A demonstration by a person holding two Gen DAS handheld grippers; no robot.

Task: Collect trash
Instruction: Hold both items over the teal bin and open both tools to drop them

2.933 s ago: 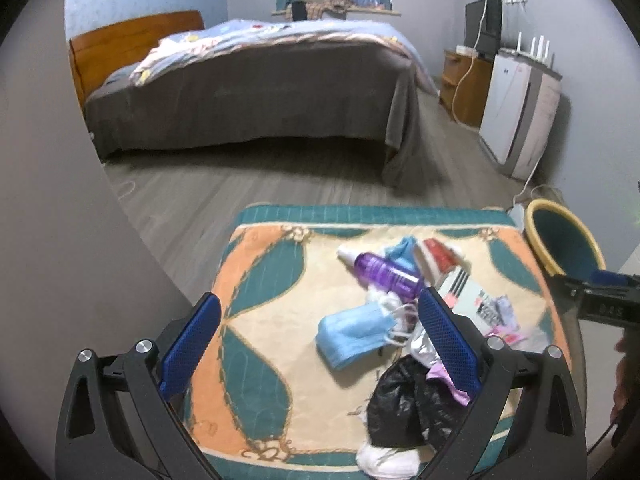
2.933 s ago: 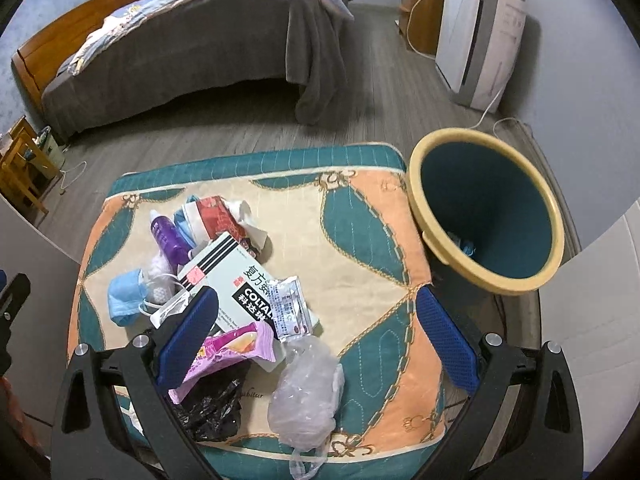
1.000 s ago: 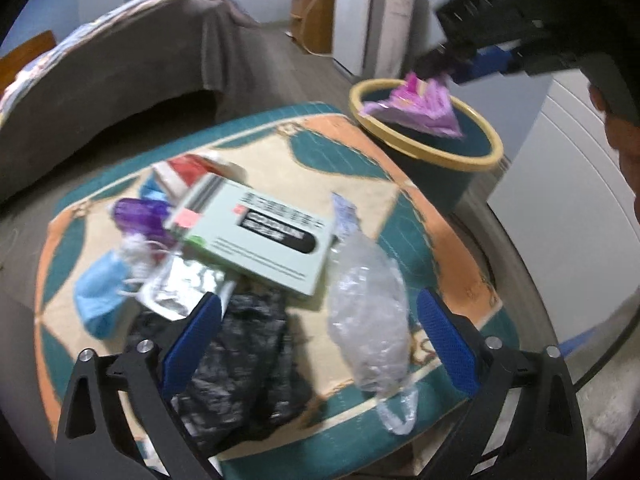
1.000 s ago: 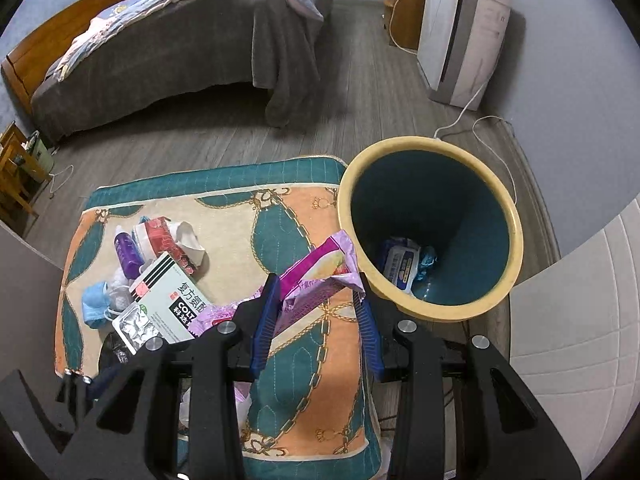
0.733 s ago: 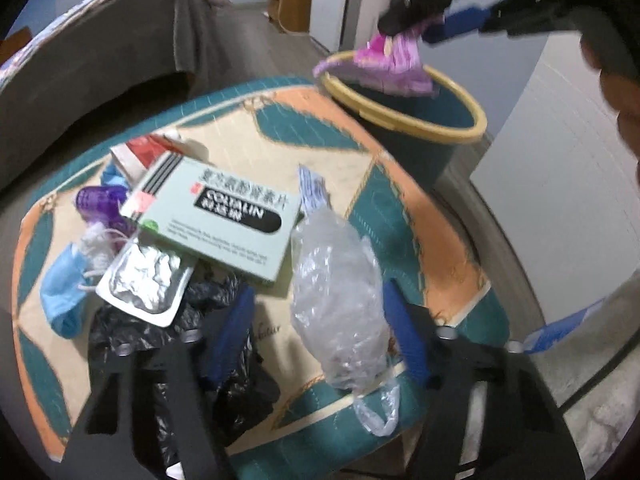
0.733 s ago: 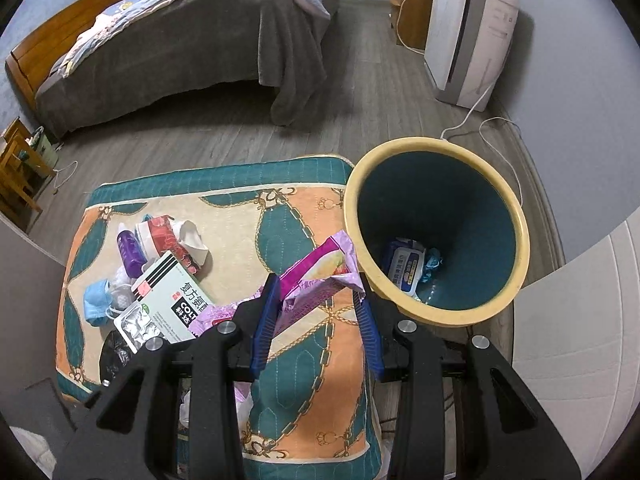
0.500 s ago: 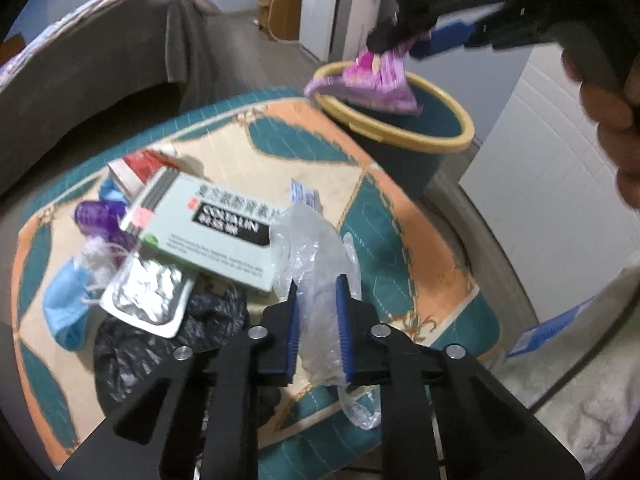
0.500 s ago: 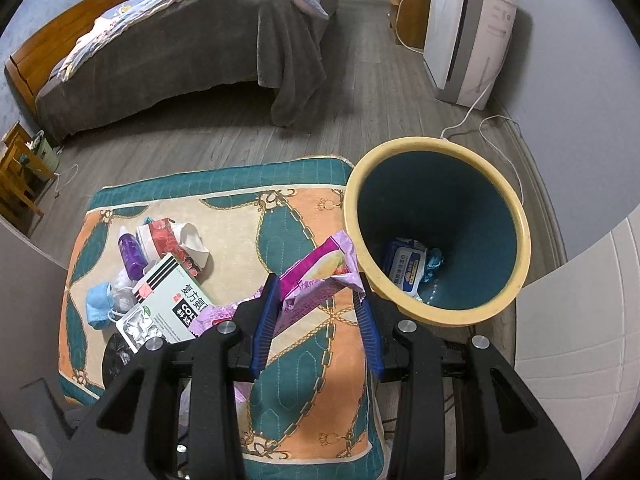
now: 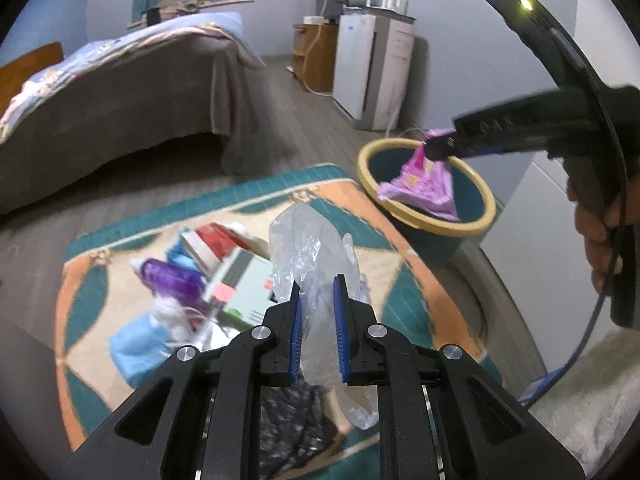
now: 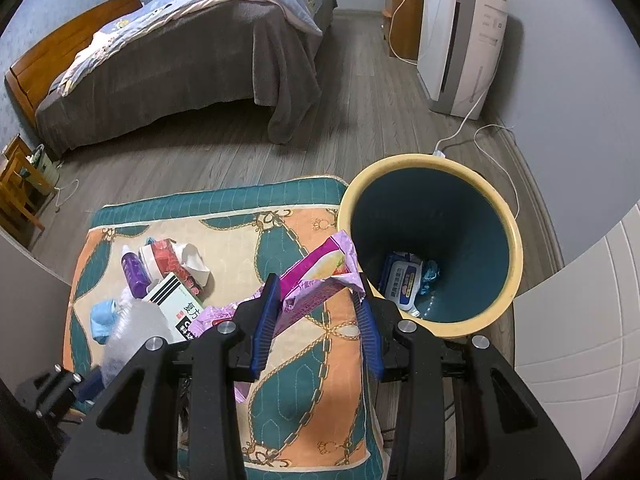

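Teal, yellow-rimmed bin stood beside the patterned mat. Over its rim the right gripper, reaching level from the right, was clamped on a pink wrapper. Above the mat, the left gripper pinched a clear plastic bag.
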